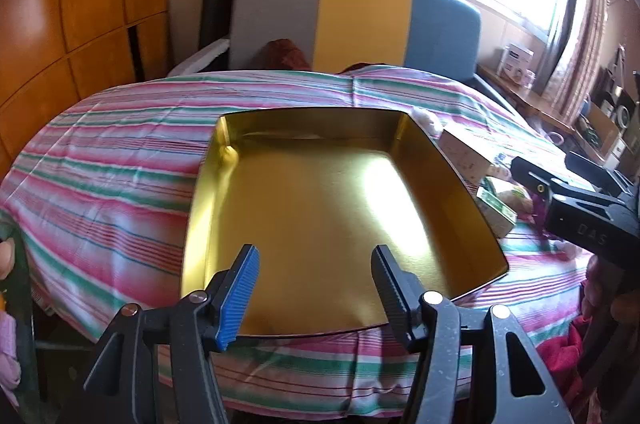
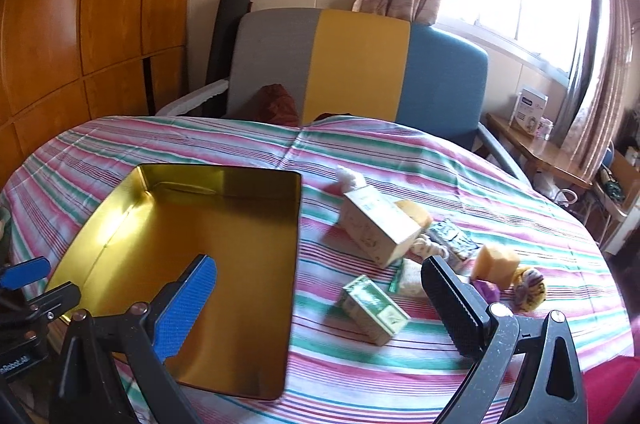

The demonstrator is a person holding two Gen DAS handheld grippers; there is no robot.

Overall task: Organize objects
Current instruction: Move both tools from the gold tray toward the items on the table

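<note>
— How many things are laid out there?

— One gold tin (image 2: 192,276), open and with nothing in it, on the left half of the striped tabletop (image 2: 400,160). To its right is a loose heap. I count two cartons: a pale tall box (image 2: 376,228) lying on its side and a smaller green box (image 2: 374,308) nearer the front. There is one patterned blue packet (image 2: 452,240) behind them, one orange sponge block (image 2: 496,264), one yellow-and-purple woolly ball (image 2: 530,288), one small purple piece (image 2: 490,291) and a white fluffy bit (image 2: 350,178) at the far end. Some smaller items are tucked under the pale box; I cannot make them out.

— And the grippers?

— Two. The left gripper (image 1: 316,296) hangs over the near edge of the tin, fingers (image 1: 240,298) parted with only air between them. The right gripper (image 2: 320,308) has its fingers (image 2: 186,306) spread wide, one over the tin's right side, the other just in front of the heap, the green box lying in the gap but below them and untouched.

— Any room to move?

— The tin's right wall stands just beside the green box, a narrow strip of cloth between. The far side of the tabletop, towards the grey, yellow and blue chair (image 2: 360,64), is bare cloth. The tin's near corner sits close to the tabletop's front edge, and the heap reaches towards the right edge.
</note>
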